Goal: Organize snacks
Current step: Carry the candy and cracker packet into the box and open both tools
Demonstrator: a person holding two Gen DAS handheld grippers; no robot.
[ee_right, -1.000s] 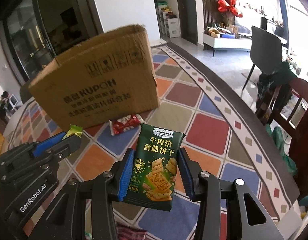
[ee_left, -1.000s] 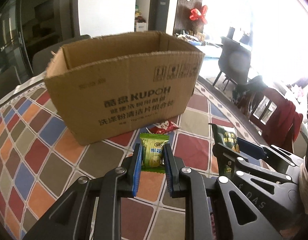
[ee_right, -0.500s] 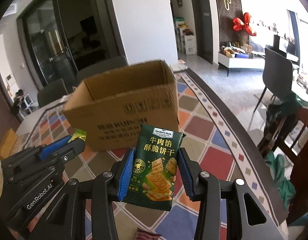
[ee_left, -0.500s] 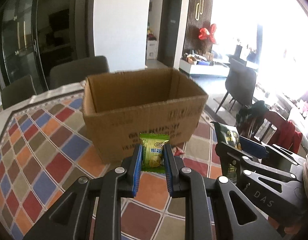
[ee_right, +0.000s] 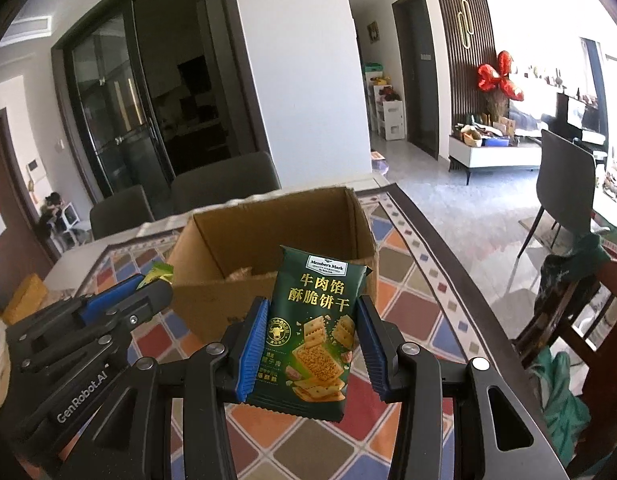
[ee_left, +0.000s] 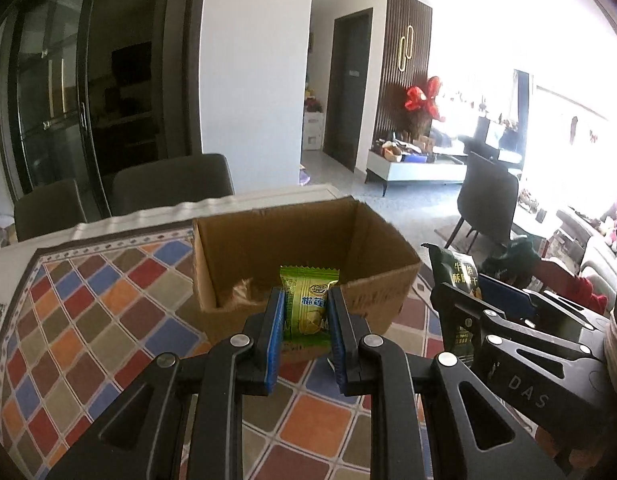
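Note:
My left gripper (ee_left: 305, 308) is shut on a small light-green snack packet (ee_left: 308, 304), held upright in the air just in front of the open cardboard box (ee_left: 380, 300). My right gripper (ee_right: 310, 328) is shut on a dark green cracker packet (ee_right: 316, 328), held upright in front of the same box (ee_right: 212, 304). The two grippers are side by side, the left one (ee_right: 148, 292) to the left of the right one (ee_left: 464, 304). A brownish item (ee_left: 242, 294) lies inside the box.
The box stands on a table with a colourful diamond-pattern cloth (ee_left: 80, 320). Grey chairs (ee_left: 168, 184) stand behind the far table edge. A wooden chair with clothes (ee_right: 568, 300) stands to the right of the table.
Both grippers have risen with their packets, so the box is now seen from above with its inside showing. The red snack in front of the box is out of view.

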